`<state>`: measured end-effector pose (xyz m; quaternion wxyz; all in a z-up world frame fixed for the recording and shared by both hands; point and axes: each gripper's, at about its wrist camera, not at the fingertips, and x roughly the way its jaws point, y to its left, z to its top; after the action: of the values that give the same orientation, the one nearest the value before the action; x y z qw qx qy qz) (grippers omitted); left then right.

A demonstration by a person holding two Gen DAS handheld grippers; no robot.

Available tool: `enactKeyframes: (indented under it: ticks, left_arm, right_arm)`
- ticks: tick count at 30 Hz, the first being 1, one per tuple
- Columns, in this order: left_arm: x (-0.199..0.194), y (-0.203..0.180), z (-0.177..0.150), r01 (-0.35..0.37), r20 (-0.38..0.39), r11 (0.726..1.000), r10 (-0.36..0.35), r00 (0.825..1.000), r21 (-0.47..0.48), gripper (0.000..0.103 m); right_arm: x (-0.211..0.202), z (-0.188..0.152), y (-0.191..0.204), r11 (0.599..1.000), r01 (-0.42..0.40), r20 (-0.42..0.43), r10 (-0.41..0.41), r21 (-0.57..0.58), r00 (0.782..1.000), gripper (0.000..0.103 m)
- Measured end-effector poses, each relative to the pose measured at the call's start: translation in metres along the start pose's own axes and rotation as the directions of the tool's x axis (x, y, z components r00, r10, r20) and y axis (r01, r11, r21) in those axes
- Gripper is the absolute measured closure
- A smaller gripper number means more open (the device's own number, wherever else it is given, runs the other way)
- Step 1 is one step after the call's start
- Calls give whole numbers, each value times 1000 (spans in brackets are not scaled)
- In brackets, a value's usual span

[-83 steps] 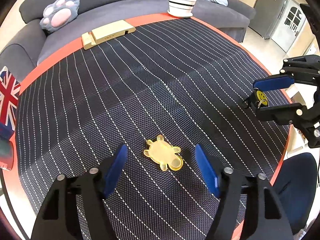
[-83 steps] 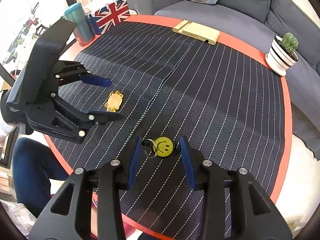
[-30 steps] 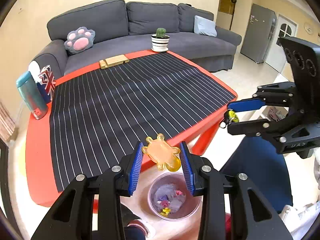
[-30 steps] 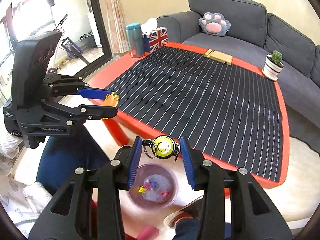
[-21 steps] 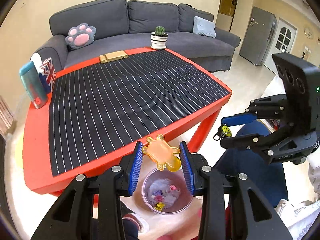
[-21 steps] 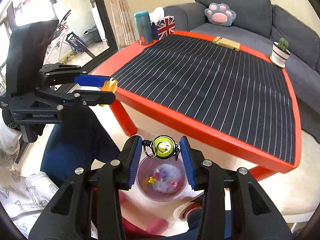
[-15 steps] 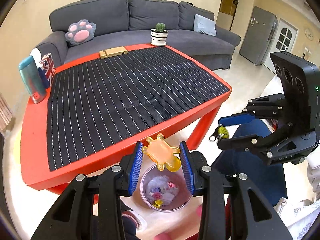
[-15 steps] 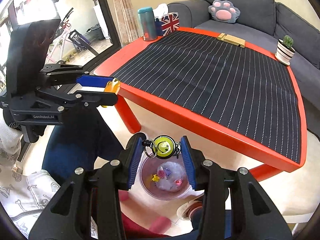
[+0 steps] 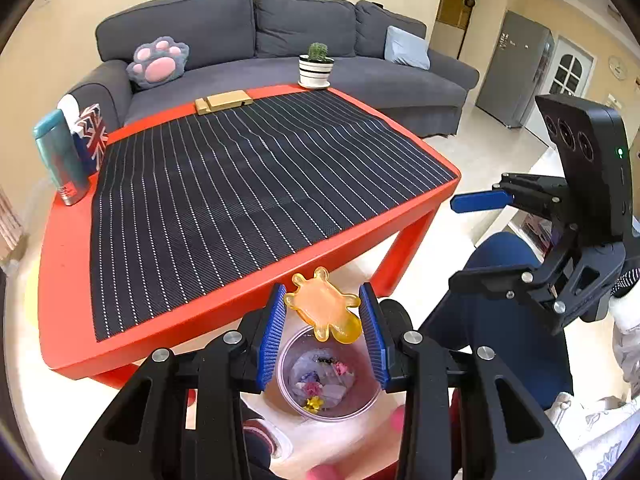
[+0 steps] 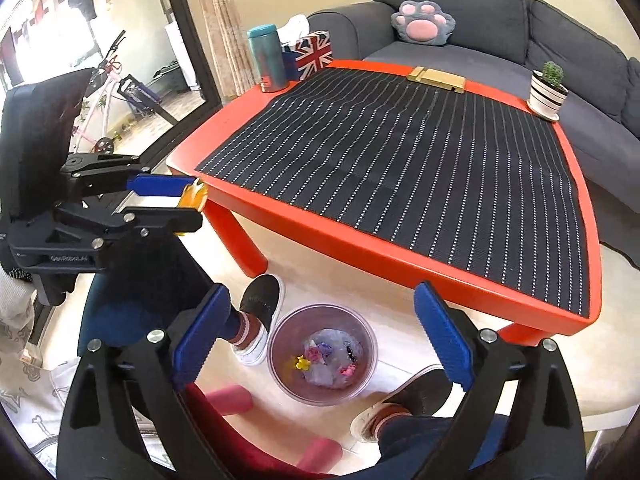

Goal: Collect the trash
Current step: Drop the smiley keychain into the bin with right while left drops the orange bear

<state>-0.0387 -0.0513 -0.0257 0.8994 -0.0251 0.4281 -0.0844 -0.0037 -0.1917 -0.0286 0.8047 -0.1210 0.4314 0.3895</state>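
1. The left tongs [image 9: 322, 322] are clamping the translucent orange-yellow turtle-shaped gel toy [image 9: 323, 307] between their blue ribbed pads, gripping it across its flanks; the toy is hanging off the table, just in front of the near edge of the red table [image 9: 224, 300] and above the clear round plastic trash bin [image 9: 362, 402] on the floor.
2. The right tongs [image 10: 320, 336] are standing wide apart and holding nothing; they are hovering over the same bin, whose bottom is showing crumpled wrap and small coloured scraps.
3. The toy is looking light, soft and a little rubbery, probably slick on its glossy faces; the ribbed pads are likely helping, and the flat body edges are seeming the best hold, not the small legs.
4. Judging from this, the drop is not yet done; parting the left pads should be letting the toy fall, though a tacky gel may be clinging to one pad.
5. The black striped mat [image 10: 400, 152] on the table is carrying no trash that I can see.
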Motion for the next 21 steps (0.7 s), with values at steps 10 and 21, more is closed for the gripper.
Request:
enactKeyframes:
  ticks: [10, 21]
  left_arm:
    - [6, -9, 2, 19, -15, 1000, -19, 1000, 21, 66]
    - [5, -12, 6, 28, 18, 1000, -28, 999, 12, 11]
  right_arm:
    - [-6, -3, -8, 1000, 20, 13, -21, 22, 1000, 11]
    - [-11, -5, -16, 999, 22, 26, -23, 44, 999, 11]
